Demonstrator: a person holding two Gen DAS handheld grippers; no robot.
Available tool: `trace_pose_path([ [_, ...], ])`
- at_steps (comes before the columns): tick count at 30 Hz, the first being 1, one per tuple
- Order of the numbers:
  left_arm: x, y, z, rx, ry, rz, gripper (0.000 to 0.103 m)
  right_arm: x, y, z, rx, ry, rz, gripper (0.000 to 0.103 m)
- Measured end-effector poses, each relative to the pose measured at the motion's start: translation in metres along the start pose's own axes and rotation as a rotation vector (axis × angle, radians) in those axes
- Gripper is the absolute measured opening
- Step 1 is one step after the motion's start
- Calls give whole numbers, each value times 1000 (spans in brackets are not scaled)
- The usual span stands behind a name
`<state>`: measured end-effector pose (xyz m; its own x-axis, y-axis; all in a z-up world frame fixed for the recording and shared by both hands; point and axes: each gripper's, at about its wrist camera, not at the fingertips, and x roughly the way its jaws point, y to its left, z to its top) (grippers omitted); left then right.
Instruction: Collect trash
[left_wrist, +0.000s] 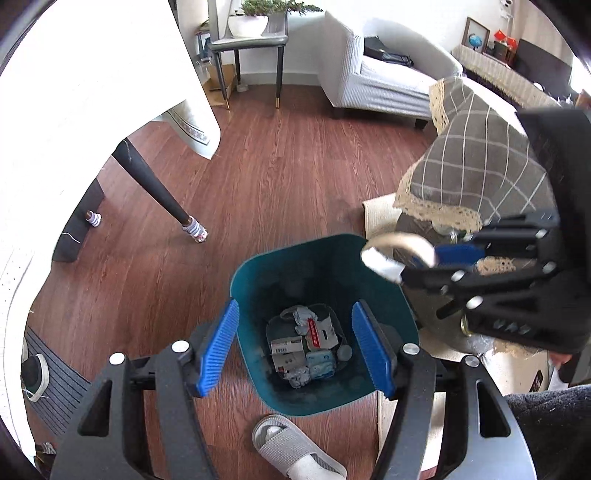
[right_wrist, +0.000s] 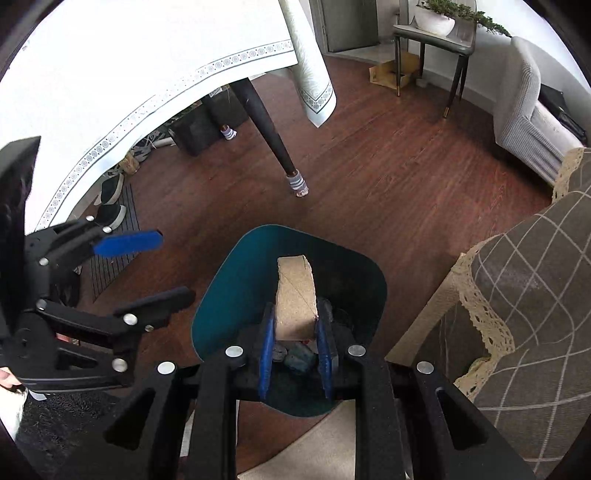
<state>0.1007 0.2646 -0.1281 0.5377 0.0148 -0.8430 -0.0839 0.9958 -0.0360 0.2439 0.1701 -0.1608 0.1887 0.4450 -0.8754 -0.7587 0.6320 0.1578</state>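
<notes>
Cardboard tape-roll core (right_wrist: 295, 295), pinched in the right gripper (right_wrist: 293, 332), hangs over the teal plastic bin (right_wrist: 229, 295). Drop step; next it needs only releasing. Left gripper (left_wrist: 295, 350) gapes empty.

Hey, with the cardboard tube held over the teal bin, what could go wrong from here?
1. The right gripper pinches only the cardboard tube's near end; released at an angle, it might clip the teal bin's rim and bounce onto the wood floor.
2. The open left gripper hovers over the same bin, so the two could collide.
</notes>
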Motion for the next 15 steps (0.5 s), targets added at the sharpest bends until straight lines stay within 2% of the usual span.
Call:
trace_pose_path([
  [7, -22, 7, 11, -34, -61, -16, 65, 33, 2, -7, -7, 84, -13, 21],
  [13, -36, 7, 19, -50, -99, -30, 54, 53, 3, -20, -33, 158, -27, 21],
  [15, -40, 7, 20, -56, -109, -38, 46, 62, 5, -26, -58, 188, -50, 21],
])
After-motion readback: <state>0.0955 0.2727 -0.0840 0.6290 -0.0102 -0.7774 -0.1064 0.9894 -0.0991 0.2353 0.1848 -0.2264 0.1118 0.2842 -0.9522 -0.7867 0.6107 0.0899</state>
